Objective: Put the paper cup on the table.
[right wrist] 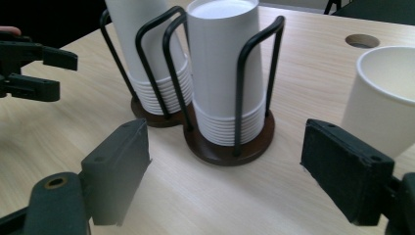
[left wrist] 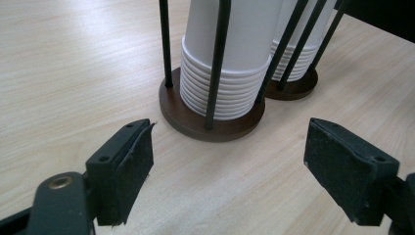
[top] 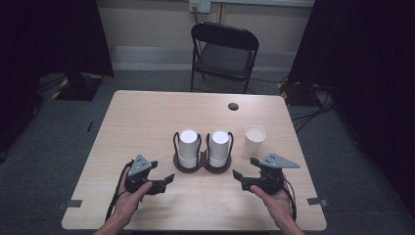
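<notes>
While jaws gape: left hand-held gripper (left wrist: 227,161) | ribbed white cup stack (left wrist: 225,58); round brown base (left wrist: 195,120)

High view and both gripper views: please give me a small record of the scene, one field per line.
left tongs: left tongs, jaws open, empty, pointed at the left stack
right tongs: right tongs, jaws open, empty, pointed at the right stack
left stack: upside-down white cups nested inside the holder's wire loops
right stack: upside-down white cups, same arrangement
holder: double wire cup holder with two round brown bases, side by side
single cup: single paper cup, upright, on the table right of the holder, apart from it
table: wooden table with a round cable hole
</notes>
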